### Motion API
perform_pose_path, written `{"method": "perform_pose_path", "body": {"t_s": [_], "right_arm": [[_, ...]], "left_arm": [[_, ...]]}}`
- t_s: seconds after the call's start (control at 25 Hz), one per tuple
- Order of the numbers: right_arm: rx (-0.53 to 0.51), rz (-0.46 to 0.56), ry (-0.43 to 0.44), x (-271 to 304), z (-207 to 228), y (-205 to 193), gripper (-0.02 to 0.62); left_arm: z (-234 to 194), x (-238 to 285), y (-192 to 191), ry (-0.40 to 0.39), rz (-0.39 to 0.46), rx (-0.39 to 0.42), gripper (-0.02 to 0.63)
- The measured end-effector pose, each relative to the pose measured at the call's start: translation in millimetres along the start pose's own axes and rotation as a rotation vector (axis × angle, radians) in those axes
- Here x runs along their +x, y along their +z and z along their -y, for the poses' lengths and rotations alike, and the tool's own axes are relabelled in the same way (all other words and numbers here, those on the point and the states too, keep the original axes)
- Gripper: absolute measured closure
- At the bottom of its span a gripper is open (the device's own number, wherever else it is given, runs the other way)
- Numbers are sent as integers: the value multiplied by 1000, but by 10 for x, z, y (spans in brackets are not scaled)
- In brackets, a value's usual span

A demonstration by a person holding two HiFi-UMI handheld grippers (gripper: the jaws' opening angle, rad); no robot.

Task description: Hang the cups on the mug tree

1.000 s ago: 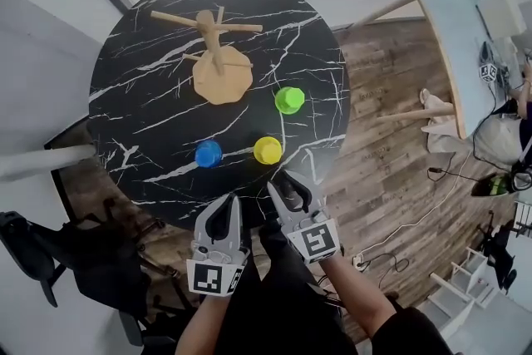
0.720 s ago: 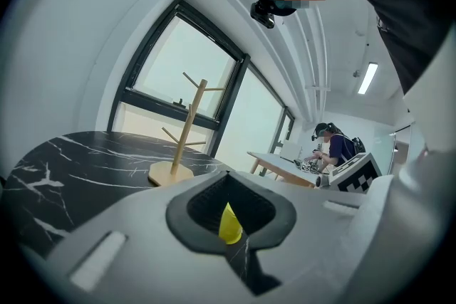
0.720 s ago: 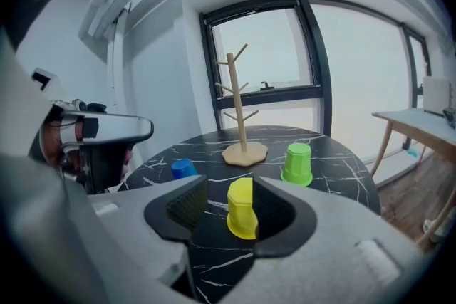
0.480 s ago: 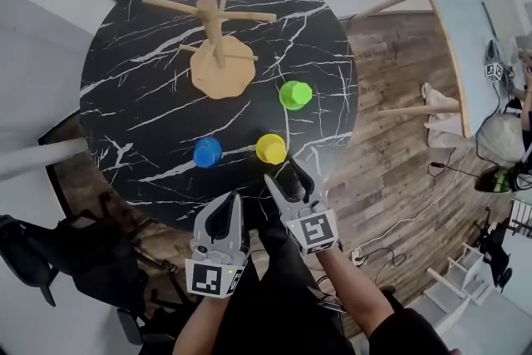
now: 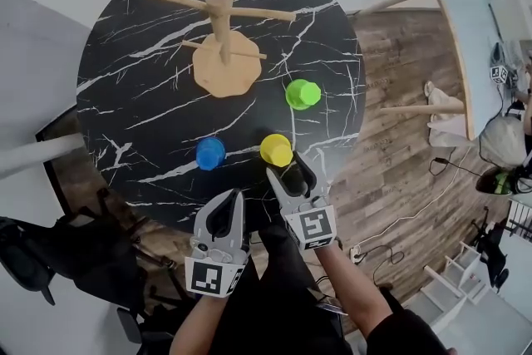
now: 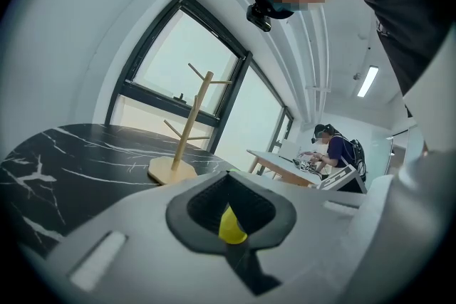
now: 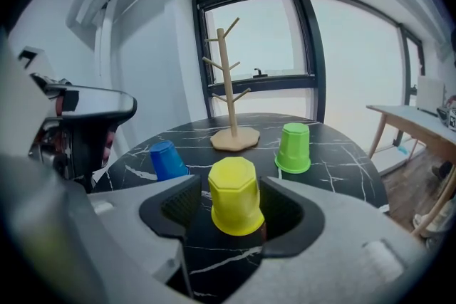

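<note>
Three cups stand upside down on the round black marble table (image 5: 133,96): green (image 5: 302,94), yellow (image 5: 276,150) and blue (image 5: 210,153). The wooden mug tree (image 5: 220,54) stands bare at the far side. My right gripper (image 5: 288,172) is at the yellow cup's near side with its jaws opening. In the right gripper view the yellow cup (image 7: 234,196) sits between the two pads, and neither pad touches it. My left gripper (image 5: 225,199) hangs shut and empty over the table's near edge; the left gripper view shows a sliver of the yellow cup (image 6: 231,226) past its jaws.
The green cup (image 7: 294,148) and blue cup (image 7: 167,160) flank the yellow one, with the mug tree (image 7: 231,92) behind them. A pale table (image 5: 453,37) stands to the right on the wood floor. A person sits at it in the left gripper view.
My right gripper has moved forward to the yellow cup, and its jaws have spread wider. The left gripper has stayed where it was, shut.
</note>
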State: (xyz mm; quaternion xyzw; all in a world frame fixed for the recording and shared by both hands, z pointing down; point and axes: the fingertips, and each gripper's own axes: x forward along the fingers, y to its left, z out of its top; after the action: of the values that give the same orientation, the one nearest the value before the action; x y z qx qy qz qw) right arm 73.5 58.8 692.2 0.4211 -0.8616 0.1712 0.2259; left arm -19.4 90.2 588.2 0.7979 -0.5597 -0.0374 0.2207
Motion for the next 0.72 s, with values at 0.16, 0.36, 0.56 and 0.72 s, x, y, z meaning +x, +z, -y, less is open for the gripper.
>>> {"method": "perform_pose_path", "body": {"t_s": [0.16, 0.36, 0.56, 0.72], "right_arm": [[1, -8, -15, 58, 15, -13, 350], [-4, -13, -21, 127, 18, -22, 350], [-12, -19, -31, 162, 42, -40, 350], [-10, -10, -32, 172, 43, -23, 357]], "left_arm": [[-66, 31, 21, 7, 14, -6, 606], [-88, 58, 17, -1, 3, -5, 607], [-104, 51, -21, -2, -7, -6, 606], [-103, 53, -21, -2, -6, -9, 606]]}}
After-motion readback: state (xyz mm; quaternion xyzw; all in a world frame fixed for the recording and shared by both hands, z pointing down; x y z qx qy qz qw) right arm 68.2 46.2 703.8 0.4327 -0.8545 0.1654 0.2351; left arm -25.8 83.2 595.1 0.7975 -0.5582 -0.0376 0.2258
